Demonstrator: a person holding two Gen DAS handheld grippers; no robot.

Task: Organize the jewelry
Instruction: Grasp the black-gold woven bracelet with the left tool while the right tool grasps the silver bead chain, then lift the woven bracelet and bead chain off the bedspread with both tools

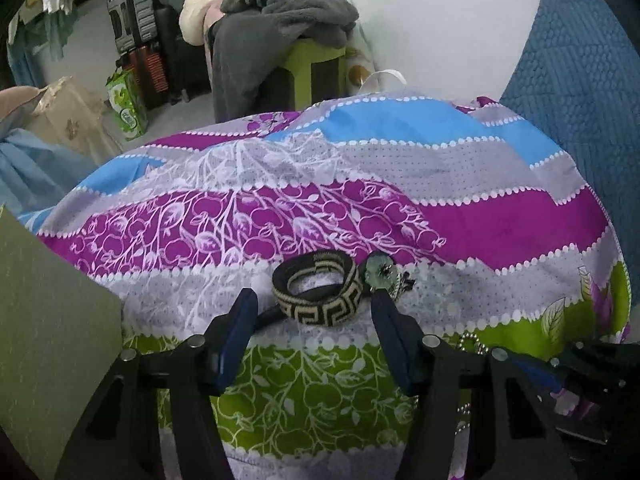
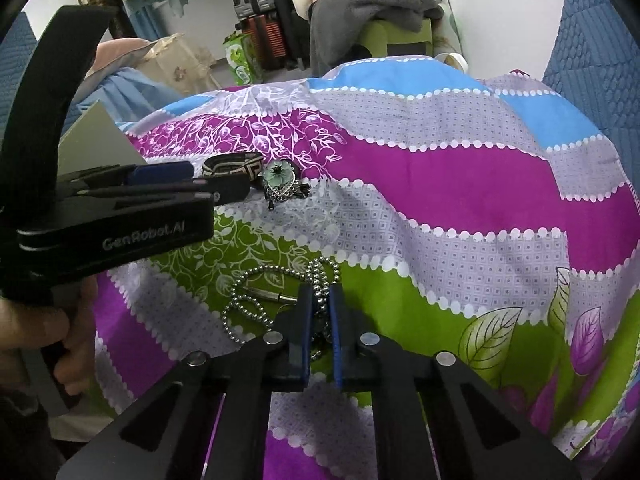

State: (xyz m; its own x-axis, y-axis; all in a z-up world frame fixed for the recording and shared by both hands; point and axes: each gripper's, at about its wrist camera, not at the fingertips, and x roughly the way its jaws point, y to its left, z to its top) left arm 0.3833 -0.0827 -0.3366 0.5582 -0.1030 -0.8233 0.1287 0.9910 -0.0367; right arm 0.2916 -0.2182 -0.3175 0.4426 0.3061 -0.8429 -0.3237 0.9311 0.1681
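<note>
Two grippers worked jewelry on a patterned bedsheet (image 1: 480, 232).

Left gripper (image 1: 314, 300) had its jaws wide, the woven bracelet (image 1: 318, 292) lying between their tips, untouched; a green flower brooch (image 1: 380, 274) sat just beyond the right-hand tip. Right gripper (image 2: 320, 296) had its jaws narrowed around strands of the silver bead chain (image 2: 256, 292), which looped off to their left on the sheet.

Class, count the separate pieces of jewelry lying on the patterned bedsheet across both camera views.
3. A woven bracelet between the open left gripper fingers; a green flower brooch just right of it; a silver bead chain at the right gripper. More may be hidden.
</note>
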